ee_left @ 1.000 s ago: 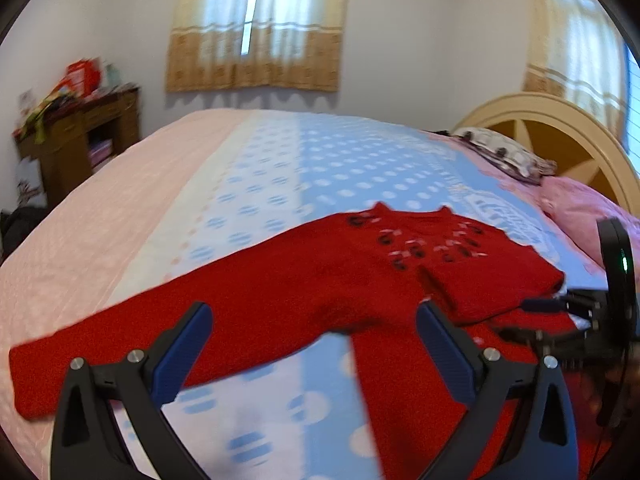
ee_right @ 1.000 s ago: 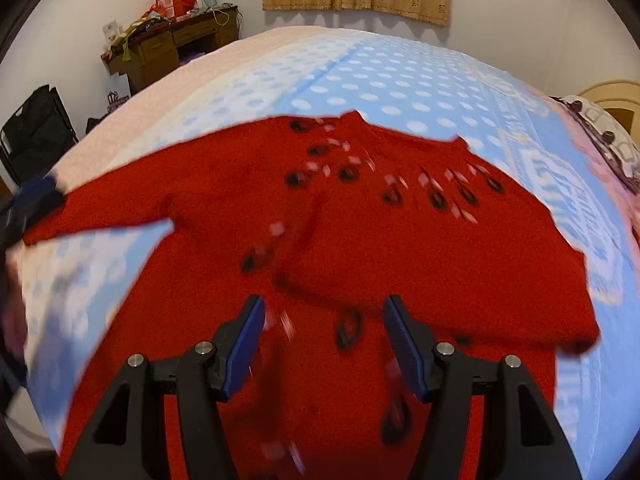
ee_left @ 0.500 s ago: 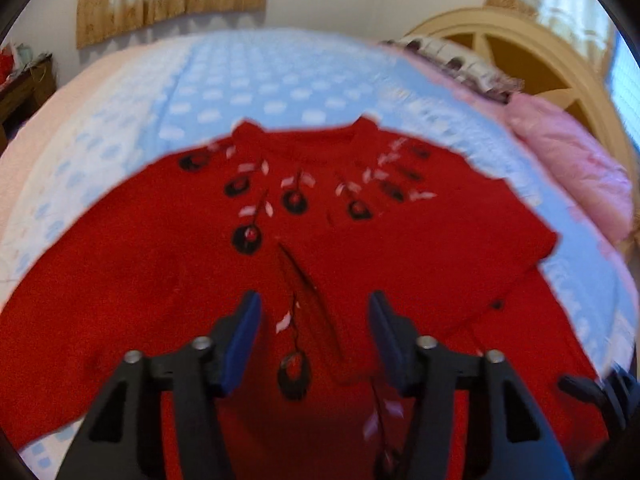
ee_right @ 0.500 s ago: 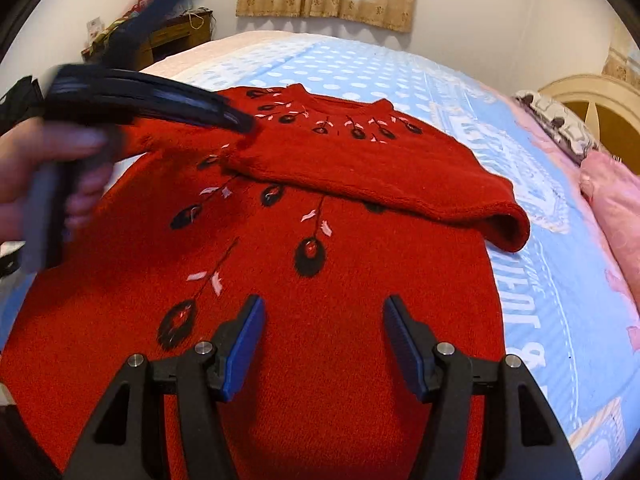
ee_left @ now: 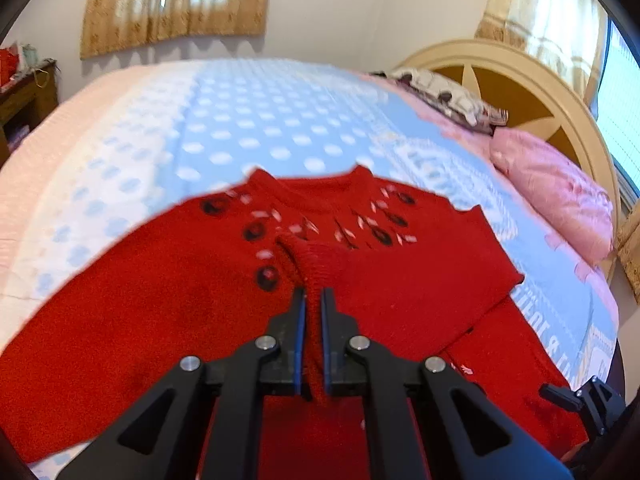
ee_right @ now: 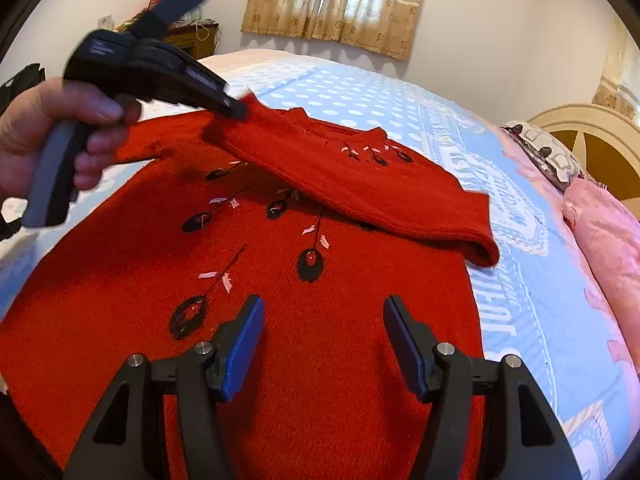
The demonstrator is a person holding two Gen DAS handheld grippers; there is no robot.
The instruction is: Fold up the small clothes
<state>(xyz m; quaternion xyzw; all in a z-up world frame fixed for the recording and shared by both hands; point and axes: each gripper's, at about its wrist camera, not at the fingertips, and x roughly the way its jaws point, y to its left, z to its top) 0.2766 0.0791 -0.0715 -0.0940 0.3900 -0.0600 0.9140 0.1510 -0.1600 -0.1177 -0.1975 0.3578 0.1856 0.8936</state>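
**Two grippers, one red sweater**

One red sweater (ee_right: 320,340) lies flat on the bed (ee_left: 260,128), front side up. It has little black and pink flowers sewn on it. The bed cover is blue with white dots, and pink along one side.

The left gripper (ee_left: 313,300) is pinched tight on the end of a sleeve (ee_left: 320,264). Its two blue pads are almost together, with only the red knit between them. From the right camera you can see the same gripper (ee_right: 236,110) held in a hand (ee_right: 60,128), up above the sweater. The sleeve (ee_right: 360,188) is folded across the chest and lifts up at the pinched end. Its far end makes a soft roll at the sweater's edge, on the side where the pillows are.

The right gripper (ee_right: 324,344) is wide apart and holds nothing. It hovers over the lower part of the sweater. I cannot tell if it touches the knit.

A pink pillow (ee_left: 560,196) and a patterned pillow (ee_left: 448,98) sit by the round headboard (ee_left: 520,80). A window with tan curtains (ee_left: 176,0) is on the far wall. A wooden desk (ee_left: 24,96) with clutter on top stands beside the bed.
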